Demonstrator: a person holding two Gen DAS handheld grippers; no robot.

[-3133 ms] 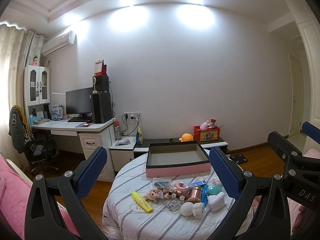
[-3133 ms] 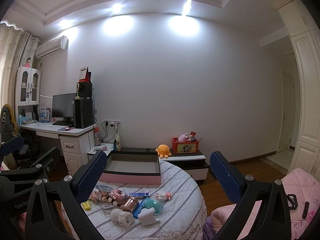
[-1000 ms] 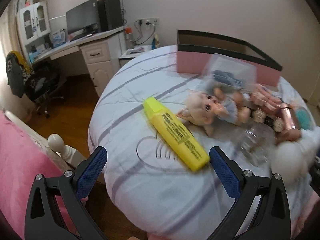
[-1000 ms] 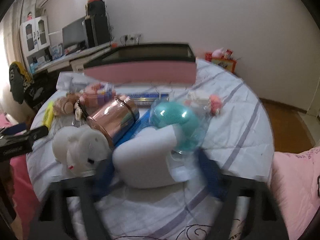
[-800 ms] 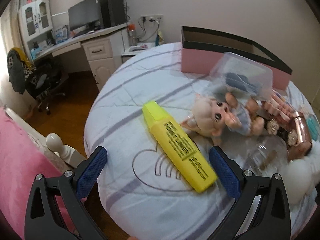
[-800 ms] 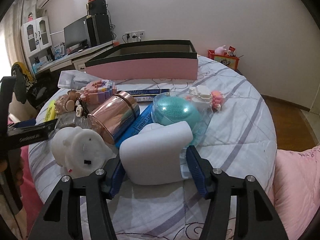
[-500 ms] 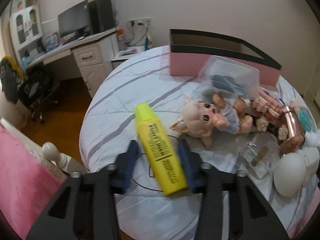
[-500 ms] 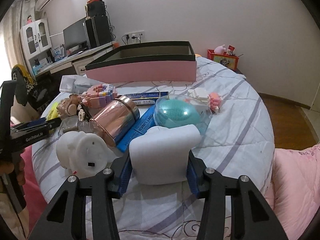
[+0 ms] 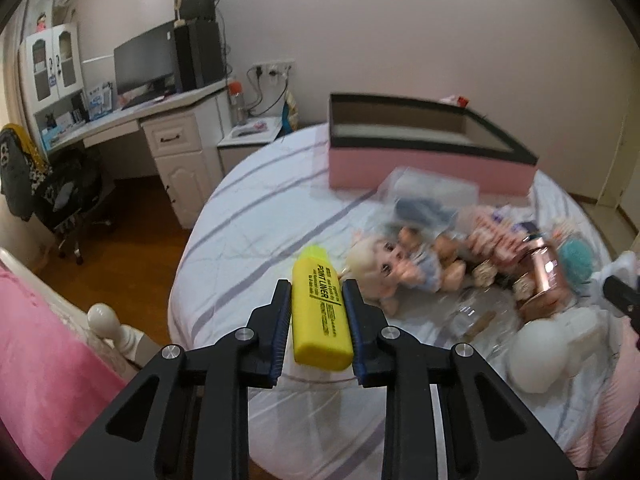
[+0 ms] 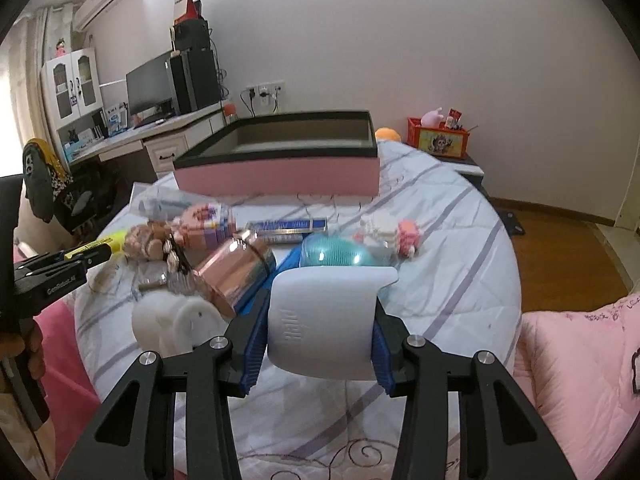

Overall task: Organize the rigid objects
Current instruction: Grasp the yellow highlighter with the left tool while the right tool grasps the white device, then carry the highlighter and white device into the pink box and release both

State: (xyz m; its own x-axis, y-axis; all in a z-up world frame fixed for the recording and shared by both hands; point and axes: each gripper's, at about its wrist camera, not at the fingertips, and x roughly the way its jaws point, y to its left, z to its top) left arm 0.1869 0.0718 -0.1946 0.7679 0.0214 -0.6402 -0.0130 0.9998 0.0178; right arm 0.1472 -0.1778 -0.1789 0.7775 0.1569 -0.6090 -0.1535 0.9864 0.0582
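My left gripper (image 9: 316, 320) is shut on a yellow highlighter (image 9: 319, 309) and holds it just above the striped bedspread. My right gripper (image 10: 318, 340) is shut on a white rounded plastic case (image 10: 325, 320), lifted off the bed. The open pink box with a black rim (image 9: 424, 162) stands at the far side of the round bed; it also shows in the right wrist view (image 10: 280, 174). The left gripper shows at the left edge of the right wrist view (image 10: 60, 268).
Loose items lie on the bed: a doll (image 9: 396, 268), a rose-gold cup (image 10: 236, 272), a teal ball in a clear case (image 10: 340, 254), a white toy (image 10: 176, 320), a blue pen box (image 10: 286, 225). A desk with a monitor (image 9: 144, 64) stands left.
Both grippers came down to the bed and closed: the left on the yellow highlighter, the right on the white case. Both objects now sit lifted between the fingers.
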